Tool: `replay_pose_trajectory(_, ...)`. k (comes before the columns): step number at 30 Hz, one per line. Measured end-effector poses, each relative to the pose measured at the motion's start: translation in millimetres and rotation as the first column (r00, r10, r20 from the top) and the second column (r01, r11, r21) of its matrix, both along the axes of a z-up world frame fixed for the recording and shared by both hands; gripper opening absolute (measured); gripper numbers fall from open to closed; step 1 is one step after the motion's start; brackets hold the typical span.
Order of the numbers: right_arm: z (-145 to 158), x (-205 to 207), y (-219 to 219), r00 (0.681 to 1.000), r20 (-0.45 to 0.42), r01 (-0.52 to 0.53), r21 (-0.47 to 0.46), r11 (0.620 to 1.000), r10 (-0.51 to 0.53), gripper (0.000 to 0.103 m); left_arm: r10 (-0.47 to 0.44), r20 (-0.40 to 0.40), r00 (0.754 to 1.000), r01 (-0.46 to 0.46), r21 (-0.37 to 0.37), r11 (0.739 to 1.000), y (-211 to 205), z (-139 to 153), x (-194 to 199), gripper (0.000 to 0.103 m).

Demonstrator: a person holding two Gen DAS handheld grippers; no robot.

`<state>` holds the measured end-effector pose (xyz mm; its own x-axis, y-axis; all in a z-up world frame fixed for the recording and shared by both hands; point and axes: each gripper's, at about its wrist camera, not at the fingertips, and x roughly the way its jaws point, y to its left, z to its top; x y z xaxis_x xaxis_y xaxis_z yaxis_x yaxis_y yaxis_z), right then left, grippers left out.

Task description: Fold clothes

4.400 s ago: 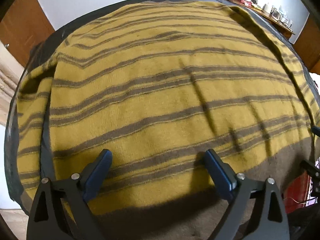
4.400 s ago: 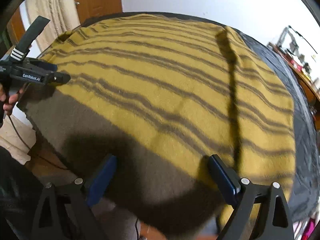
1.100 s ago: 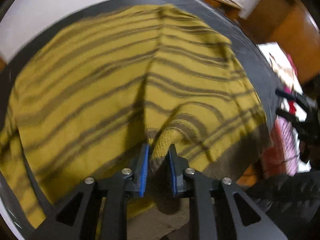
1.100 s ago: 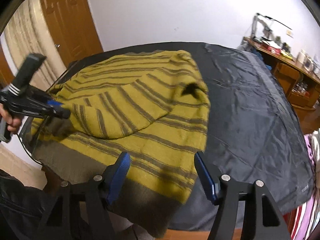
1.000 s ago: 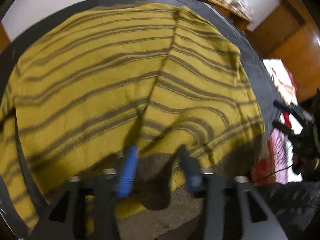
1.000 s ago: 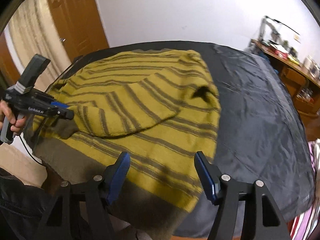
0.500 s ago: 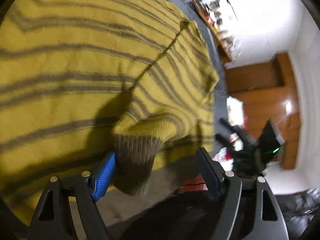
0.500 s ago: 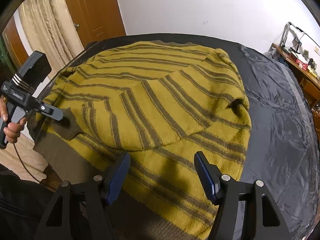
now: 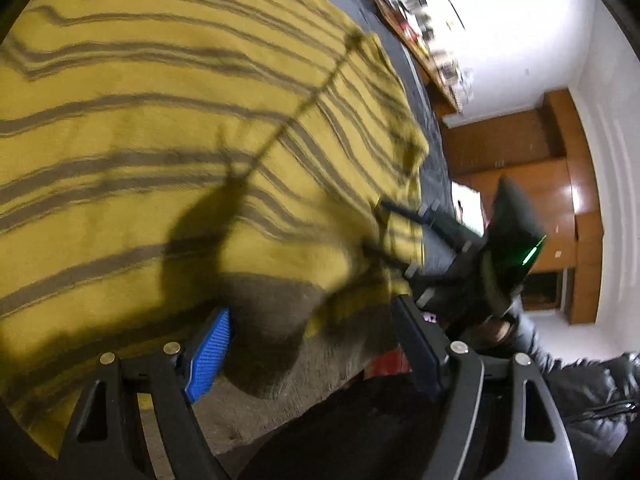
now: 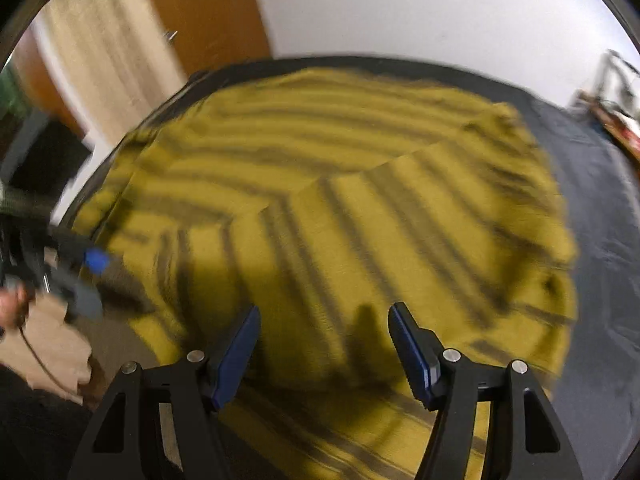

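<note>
Below my two grippers, a mustard-yellow sweater (image 10: 360,208) with grey-brown stripes lies spread over a dark sheet (image 10: 600,208) covering the table; one sleeve (image 10: 400,240) is folded across the body, its stripes running at an angle to those beneath; my left gripper (image 9: 316,344) hangs just over the near edge of the sweater with its jaws spread and nothing clamped, the brown cuff (image 9: 268,320) of that sleeve lying loose on the fabric between the blue pad (image 9: 210,354) and the dark finger opposite; the brown hem band (image 9: 260,408) runs along the table edge under it; my right gripper (image 10: 324,344) points down at the folded sleeve near the hem, its jaws likewise apart and empty, casting a shadow on the knit; seen from the left wrist, the right tool (image 9: 480,248) sits at the sweater's far corner with a green light showing on its body; seen from the right wrist, the left tool (image 10: 80,272) is a blur at the cuff; a wooden door (image 10: 208,16) and pale curtain (image 10: 104,60) stand behind, and a cluttered shelf (image 9: 424,36) lines the white wall.
</note>
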<state>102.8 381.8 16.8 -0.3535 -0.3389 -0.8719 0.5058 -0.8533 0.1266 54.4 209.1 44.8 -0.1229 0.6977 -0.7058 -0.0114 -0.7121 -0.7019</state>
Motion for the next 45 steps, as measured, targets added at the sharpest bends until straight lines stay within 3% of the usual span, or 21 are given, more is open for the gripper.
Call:
replay_pose_trajectory(3, -16, 15, -12, 0.995, -0.005, -0.094, 0.091, 0.991, 0.095, 0.069, 0.074, -0.006, 0.997, -0.074, -0.006, 0.997, -18, -1, -4, 0.081)
replay_pose_trajectory(6, -17, 20, -5, 0.996, -0.019, -0.090, 0.074, 0.993, 0.092, 0.070, 0.115, 0.015, 0.993, -0.115, -0.036, 0.993, -23, -11, -9, 0.081)
replay_pose_trajectory(9, -18, 18, -7, 0.996, -0.026, -0.085, 0.077, 0.993, 0.087, 0.073, 0.094, 0.055, 0.994, -0.092, -0.047, 0.995, -11, -26, -14, 0.081)
replay_pose_trajectory(13, -18, 16, -12, 0.997, -0.041, -0.065, 0.087, 0.994, 0.068, 0.074, 0.052, 0.061, 0.997, -0.053, 0.008, 0.999, 5, -29, -15, 0.080)
replay_pose_trajectory(15, -17, 18, -9, 0.998, -0.046, -0.047, 0.079, 0.996, 0.051, 0.074, 0.044, 0.081, 0.996, -0.047, 0.035, 0.998, 8, -30, -15, 0.065)
replay_pose_trajectory(16, -17, 18, -10, 0.998, -0.051, -0.040, 0.077, 0.996, 0.044, 0.074, 0.040, 0.089, 0.995, -0.044, 0.042, 0.998, 9, -30, -15, 0.033)
replay_pose_trajectory(17, -17, 18, -10, 0.998, -0.054, -0.034, 0.076, 0.997, 0.038, 0.074, 0.035, 0.098, 0.995, -0.040, 0.050, 0.998, 10, -30, -15, 0.015)
replay_pose_trajectory(21, -14, 19, -7, 0.999, -0.054, 0.010, 0.062, 0.998, -0.007, 0.074, 0.038, 0.063, 0.997, -0.039, 0.023, 0.999, 7, -8, -13, 0.014)
replay_pose_trajectory(25, -9, 19, 4, 0.993, -0.094, 0.084, 0.121, 0.989, -0.073, 0.074, 0.023, -0.056, 0.998, -0.021, 0.024, 0.999, 6, 46, -13, 0.014)
replay_pose_trajectory(29, -8, 13, 27, 0.982, -0.072, 0.182, 0.106, 0.978, -0.175, 0.074, 0.068, 0.026, 0.997, -0.063, -0.141, 0.988, -15, 24, -19, 0.014)
replay_pose_trajectory(31, -12, 11, 37, 0.975, -0.040, 0.222, 0.088, 0.971, -0.219, 0.074, 0.106, 0.102, 0.989, -0.076, -0.262, 0.962, -28, -3, -20, 0.014)
replay_pose_trajectory(32, -13, 11, 40, 0.972, -0.027, 0.237, 0.076, 0.969, -0.235, 0.074, 0.117, 0.127, 0.985, -0.076, -0.289, 0.954, -31, -13, -18, 0.009)
replay_pose_trajectory(37, -12, 15, 42, 0.969, -0.028, 0.248, 0.084, 0.965, -0.247, 0.074, 0.125, 0.085, 0.989, -0.106, -0.197, 0.975, -39, -14, -8, 0.010)
replay_pose_trajectory(40, -10, 17, 43, 0.966, -0.036, 0.257, 0.089, 0.962, -0.255, 0.074, 0.087, 0.067, 0.994, -0.074, -0.171, 0.982, -29, -12, -7, 0.016)
replay_pose_trajectory(42, -8, 17, 43, 0.962, -0.045, 0.271, 0.087, 0.959, -0.268, 0.074, 0.062, 0.045, 0.997, -0.053, -0.188, 0.981, -21, -8, -7, 0.020)
replay_pose_trajectory(45, 4, 18, 43, 0.955, -0.077, 0.291, 0.053, 0.955, -0.286, 0.074, 0.003, 0.003, 1.000, -0.002, -0.299, 0.954, -1, -10, -6, 0.036)
